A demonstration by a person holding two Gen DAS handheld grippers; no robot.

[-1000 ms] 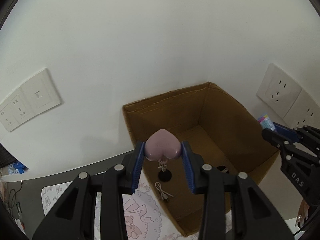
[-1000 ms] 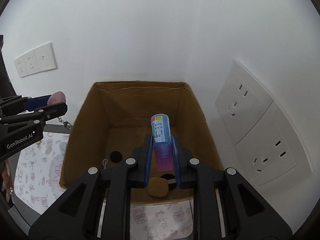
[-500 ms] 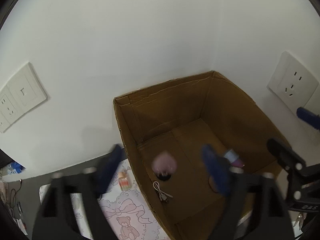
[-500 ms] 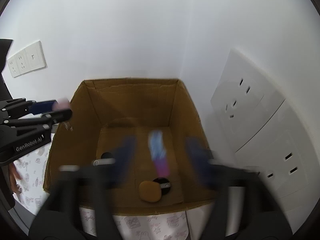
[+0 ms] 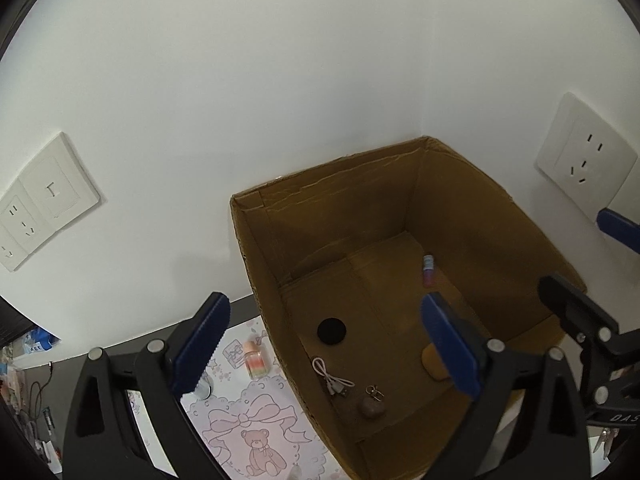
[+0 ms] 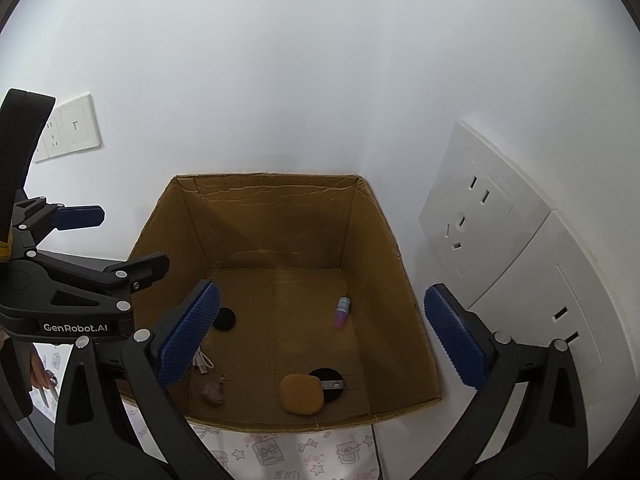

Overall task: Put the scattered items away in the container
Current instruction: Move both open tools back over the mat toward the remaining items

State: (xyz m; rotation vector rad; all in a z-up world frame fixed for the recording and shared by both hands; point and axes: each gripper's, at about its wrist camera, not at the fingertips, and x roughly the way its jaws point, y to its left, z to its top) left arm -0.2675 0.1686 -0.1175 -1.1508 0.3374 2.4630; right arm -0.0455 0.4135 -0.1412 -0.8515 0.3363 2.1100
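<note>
Seen from the left wrist, far left: one double wall socket plate (image 5: 44, 204) on the white wall. Lower left: left hand-held gripper (image 5: 324, 344) spread wide, nothing between its two blue pads, no longer clamped on the pink heart keychain as a second ago. Between those pads, on the printed mat (image 5: 256, 432) over the tabletop: one small bottle (image 5: 254, 362) with peach and green bands, outside the container, just beside its left wall. Centre: one open cardboard box (image 5: 256, 280) in the wall corner, holding six things counted across both views. Inside, left to right: one black disc (image 5: 331, 331), one white cable (image 5: 332, 378), one heart keychain (image 5: 373, 406) now lying low on the floor of the box, one tan cushion pad (image 5: 434, 364) partly hidden behind the right pad, one purple tube (image 5: 428, 270) lying near the right wall. From the right wrist view, one more round black item (image 6: 328, 388) under the edge of the tan pad. Right hand-held gripper (image 6: 320, 332) with jaws opening, nothing between them; the tube, held upright there a second ago, now on the box floor. Far right: one wall socket (image 5: 586, 164) in the left view, two socket plates (image 6: 484, 220) in the right.
</note>
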